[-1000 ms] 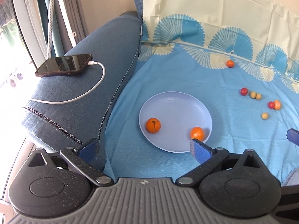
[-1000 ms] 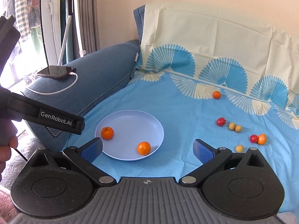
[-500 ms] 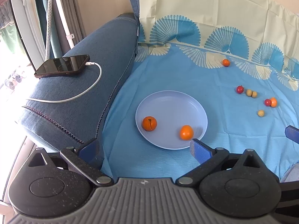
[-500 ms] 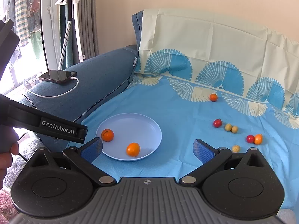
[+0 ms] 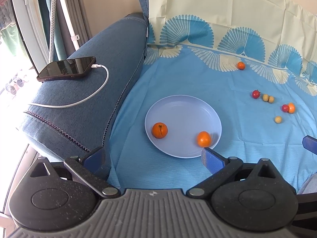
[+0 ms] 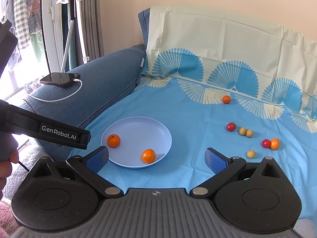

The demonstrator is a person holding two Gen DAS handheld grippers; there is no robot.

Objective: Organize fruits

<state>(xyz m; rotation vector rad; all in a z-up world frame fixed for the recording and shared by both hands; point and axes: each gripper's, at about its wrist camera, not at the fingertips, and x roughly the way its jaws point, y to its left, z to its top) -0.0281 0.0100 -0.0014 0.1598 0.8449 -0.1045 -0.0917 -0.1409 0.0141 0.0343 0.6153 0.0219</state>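
In the centre of the left wrist view, a pale blue plate (image 5: pixel 183 107) is lying on the blue patterned cloth (image 5: pixel 178 75) that is covering the sofa seat. Two oranges are sitting inside it: one w/ a dark stem mark (image 5: pixel 159 130) at the plate's left side, and a plain one (image 5: pixel 203 138) near the lower right rim, looking a bit blurred. The left gripper (image 5: pixel 152 156) is filling the bottom of the frame, its blue fingers spread wide & holding nothing; the right fingertip (image 5: pixel 212 159) is showing just below the plate rim.

In the right part of the frame more fruits are lying loose on the cloth, well apart from the plate: a small orange (image 5: pixel 241 65) in the upper right near the fan pattern, a red cherry tomato (image 5: pixel 255 94) just beside two yellowish round fruits (image 5: pixel 267 98), then another red one (image 5: pixel 285 108) touching an orange fruit (image 5: pixel 291 107), & one single yellowish fruit (image 5: pixel 278 119) below them.

In the right wrist view the right gripper (image 6: pixel 156 158) is also standing open and empty at the bottom, w/ the plate (image 6: pixel 138 125) above its left finger.

In the upper left of the left view, a black phone (image 5: pixel 67 68) is resting on the denim armrest (image 5: pixel 89 91), w/ a white cable (image 5: pixel 87 97) plugged in.
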